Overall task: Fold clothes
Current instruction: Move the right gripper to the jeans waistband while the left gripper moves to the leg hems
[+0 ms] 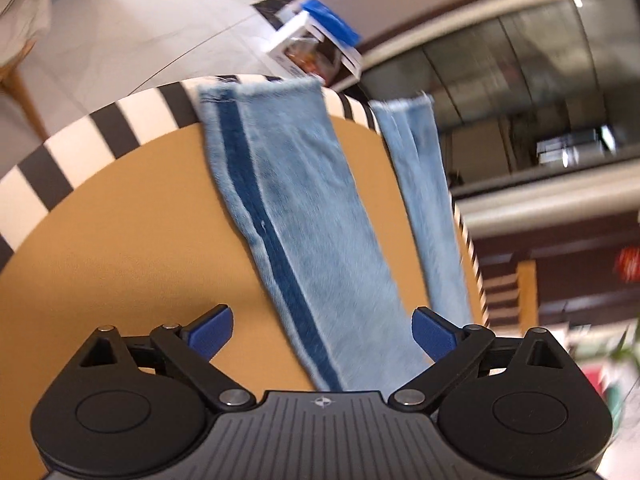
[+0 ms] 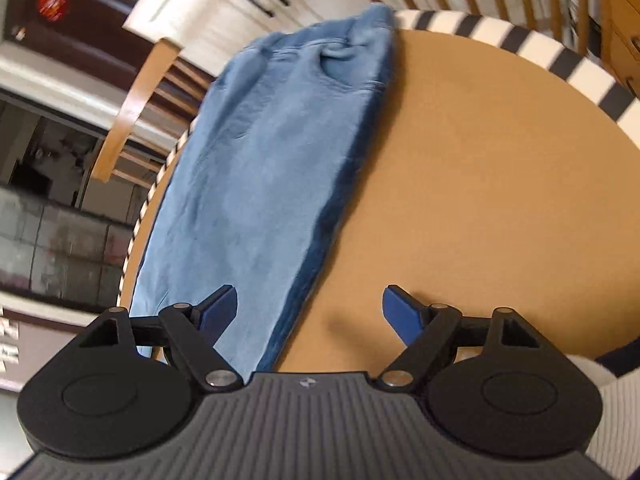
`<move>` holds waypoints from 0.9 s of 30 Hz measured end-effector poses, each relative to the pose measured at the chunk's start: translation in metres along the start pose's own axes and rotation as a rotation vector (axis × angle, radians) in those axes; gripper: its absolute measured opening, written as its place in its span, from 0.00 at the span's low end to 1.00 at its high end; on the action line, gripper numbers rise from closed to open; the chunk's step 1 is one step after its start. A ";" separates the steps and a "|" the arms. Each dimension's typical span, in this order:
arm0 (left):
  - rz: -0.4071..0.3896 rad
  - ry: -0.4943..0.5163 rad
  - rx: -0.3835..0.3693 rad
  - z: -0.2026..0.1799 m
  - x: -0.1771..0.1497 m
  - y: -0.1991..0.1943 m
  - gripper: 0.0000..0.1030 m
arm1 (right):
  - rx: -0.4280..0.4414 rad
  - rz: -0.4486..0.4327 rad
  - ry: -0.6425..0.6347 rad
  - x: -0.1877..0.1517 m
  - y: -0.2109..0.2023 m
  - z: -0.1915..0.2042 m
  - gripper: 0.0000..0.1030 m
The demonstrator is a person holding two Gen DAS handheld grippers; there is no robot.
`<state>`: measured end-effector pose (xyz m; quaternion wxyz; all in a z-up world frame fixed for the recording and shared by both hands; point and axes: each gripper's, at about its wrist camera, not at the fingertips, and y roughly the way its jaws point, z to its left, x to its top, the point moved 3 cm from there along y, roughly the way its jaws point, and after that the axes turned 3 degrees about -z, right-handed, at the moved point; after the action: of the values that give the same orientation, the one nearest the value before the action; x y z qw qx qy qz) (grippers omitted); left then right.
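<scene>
A pair of light blue jeans lies on a tan round table (image 1: 120,220). The left wrist view shows its two legs: one leg (image 1: 288,200) with a dark blue side stripe, and the other leg (image 1: 424,200) along the table's right edge, cuffs at the far rim. My left gripper (image 1: 322,330) is open and empty just above the striped leg. The right wrist view shows the jeans' waist and seat end (image 2: 272,152) on the table (image 2: 480,180), partly over the left edge. My right gripper (image 2: 308,312) is open and empty over the jeans' dark side seam.
The table has a black-and-white striped rim (image 1: 132,120). A box with blue parts (image 1: 316,44) stands on the floor beyond it. A wooden chair (image 2: 132,108) stands by the table's left side, with white cabinets (image 2: 248,0) behind it.
</scene>
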<state>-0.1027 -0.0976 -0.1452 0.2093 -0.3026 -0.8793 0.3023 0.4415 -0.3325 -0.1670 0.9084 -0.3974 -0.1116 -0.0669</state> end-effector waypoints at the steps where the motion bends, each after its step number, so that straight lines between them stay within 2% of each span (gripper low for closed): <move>1: -0.012 -0.025 -0.009 0.002 0.002 0.000 0.95 | -0.004 0.002 0.013 0.002 0.002 -0.004 0.80; 4: -0.039 -0.051 -0.033 0.003 0.003 0.004 0.96 | -0.010 0.003 0.020 0.007 0.008 -0.010 0.80; 10: -0.090 -0.013 -0.035 -0.003 -0.004 0.006 0.99 | 0.012 0.006 -0.002 0.019 0.024 -0.002 0.82; 13: -0.091 -0.003 -0.051 -0.007 -0.004 0.010 0.99 | 0.022 -0.010 -0.031 0.025 0.031 0.006 0.83; 18: -0.087 -0.040 -0.076 -0.006 -0.002 0.013 0.99 | 0.119 -0.035 0.016 0.036 0.048 0.009 0.84; 23: -0.087 -0.072 -0.097 -0.001 -0.001 0.014 0.99 | 0.245 -0.066 0.191 0.041 0.052 -0.012 0.83; 25: -0.091 -0.074 -0.106 0.001 -0.002 0.013 0.99 | 0.268 -0.067 0.214 0.044 0.052 -0.019 0.78; 27: -0.101 -0.071 -0.115 0.002 -0.004 0.014 0.99 | 0.235 -0.071 0.157 0.044 0.051 -0.017 0.67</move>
<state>-0.0956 -0.0922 -0.1561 0.1750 -0.2584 -0.9163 0.2510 0.4973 -0.3121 -0.2029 0.9517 -0.2776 -0.0613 -0.1161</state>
